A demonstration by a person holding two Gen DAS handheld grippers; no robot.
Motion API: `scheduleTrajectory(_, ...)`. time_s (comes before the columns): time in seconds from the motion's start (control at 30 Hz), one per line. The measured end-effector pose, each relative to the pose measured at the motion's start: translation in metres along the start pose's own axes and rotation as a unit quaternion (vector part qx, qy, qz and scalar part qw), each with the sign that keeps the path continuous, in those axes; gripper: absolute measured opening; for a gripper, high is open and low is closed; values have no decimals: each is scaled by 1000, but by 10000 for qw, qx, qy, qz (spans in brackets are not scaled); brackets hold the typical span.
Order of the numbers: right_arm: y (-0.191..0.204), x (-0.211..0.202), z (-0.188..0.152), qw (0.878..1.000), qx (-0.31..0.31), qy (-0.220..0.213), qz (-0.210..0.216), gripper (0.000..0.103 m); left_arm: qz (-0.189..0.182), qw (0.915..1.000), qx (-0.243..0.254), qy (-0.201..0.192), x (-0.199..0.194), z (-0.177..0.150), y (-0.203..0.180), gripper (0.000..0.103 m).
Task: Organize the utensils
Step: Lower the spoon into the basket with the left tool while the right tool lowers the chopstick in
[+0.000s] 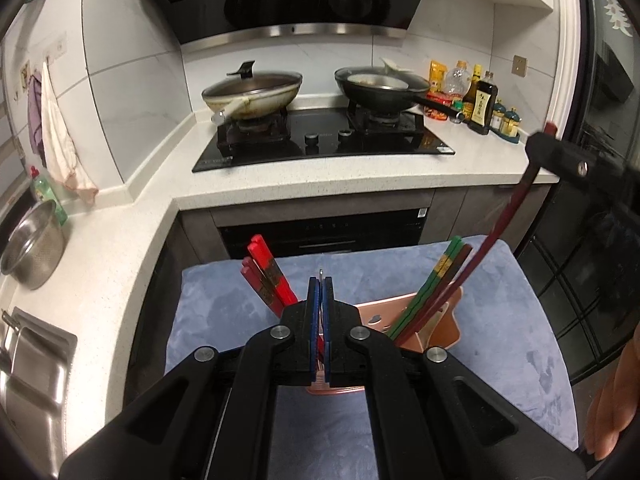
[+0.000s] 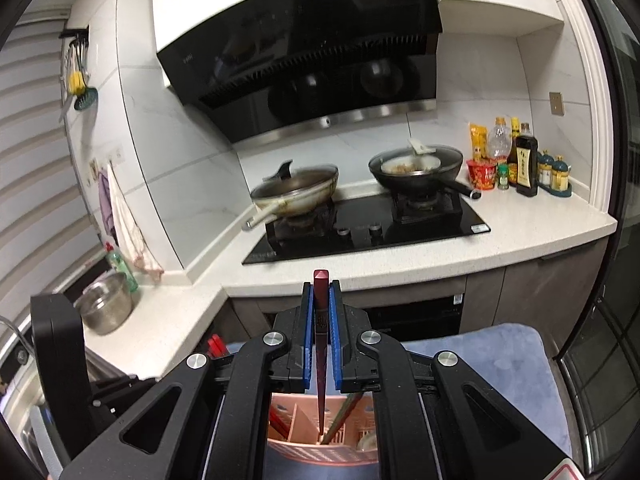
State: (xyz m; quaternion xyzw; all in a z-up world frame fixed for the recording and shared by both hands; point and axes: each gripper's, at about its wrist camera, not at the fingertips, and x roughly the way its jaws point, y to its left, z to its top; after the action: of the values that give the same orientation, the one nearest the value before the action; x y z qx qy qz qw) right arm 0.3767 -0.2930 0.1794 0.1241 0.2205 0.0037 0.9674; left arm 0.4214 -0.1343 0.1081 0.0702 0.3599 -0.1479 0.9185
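Observation:
A pink utensil holder (image 1: 436,330) stands on a blue-grey mat (image 1: 500,320). Red chopsticks (image 1: 266,276) lean in its left part, and green and brown chopsticks (image 1: 438,280) in its right part. My left gripper (image 1: 320,286) is shut on a thin metal utensil whose tip (image 1: 320,271) sticks out between the blue pads. My right gripper (image 2: 321,286) is shut on a dark red chopstick (image 2: 321,344), held upright with its lower end inside the holder (image 2: 312,432). In the left wrist view that gripper (image 1: 550,146) is at the right, with the chopstick (image 1: 492,240) slanting down into the holder.
Behind the mat is a white L-shaped counter (image 1: 320,180) with a black hob (image 1: 320,140), two lidded pans (image 1: 252,94) and sauce bottles (image 1: 484,108) at the right. A steel colander (image 1: 30,246) and a sink (image 1: 28,360) are at the left.

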Motion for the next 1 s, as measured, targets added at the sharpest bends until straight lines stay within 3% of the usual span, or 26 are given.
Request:
scheduleTrajectory(0.3, -7, 27, -31, 9990, -91, 427, -49, 8, 63, 9996, -62, 265, 30, -11, 3, 1)
scheduleTrajectory(0.67, -8, 36, -54, 9974, -120, 709, -61, 11, 262, 9992, -198, 249, 38, -18, 6, 6)
scheduleTrajectory(0.83, -7, 34, -58, 9969, -146, 768, -87, 13, 368, 9989, -265, 89, 30, -18, 8, 36)
scheduleTrajectory(1.0, -6, 23, -63, 9972, -181, 707, -159, 29, 402, 9989, -250, -53, 17, -18, 8, 37)
